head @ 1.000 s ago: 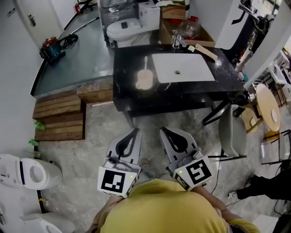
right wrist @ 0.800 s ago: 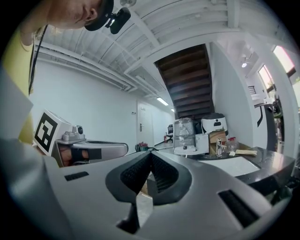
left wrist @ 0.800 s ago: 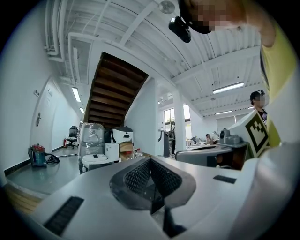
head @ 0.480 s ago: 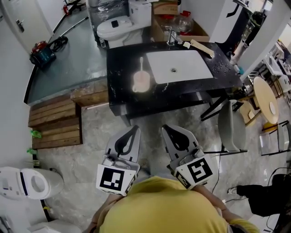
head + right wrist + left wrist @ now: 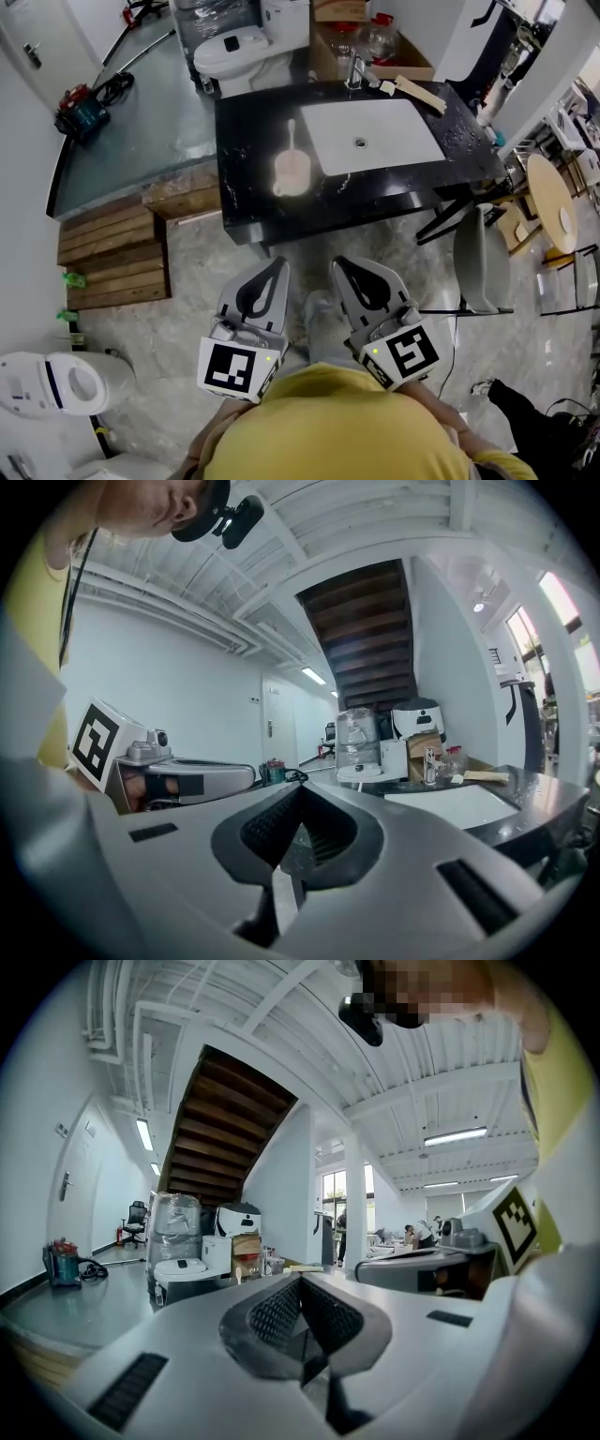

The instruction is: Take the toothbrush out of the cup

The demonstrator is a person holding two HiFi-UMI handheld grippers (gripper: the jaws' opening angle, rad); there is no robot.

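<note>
Standing off from it all, that's where we are: nothing of the job is done yet. The cup point(image 5: 292, 173) sits in the upper middle of the head view, on the black surface point(image 5: 251, 204), just left of the white sink point(image 5: 370, 137), and the toothbrush point(image 5: 292, 133) is in it, handle poking toward the top of the frame. Down at the bottom centre, the left claw point(image 5: 275, 273) and right claw point(image 5: 342, 270) are held side by side close to the person's body, over bare floor point(image 5: 187, 309), well apart from the cup. Each gripper view shows its jaws pressed together with nothing between them. By my read, everything is left: close the gap to the surface, open a claw, take the handle, lift it clear of the cup.
</note>
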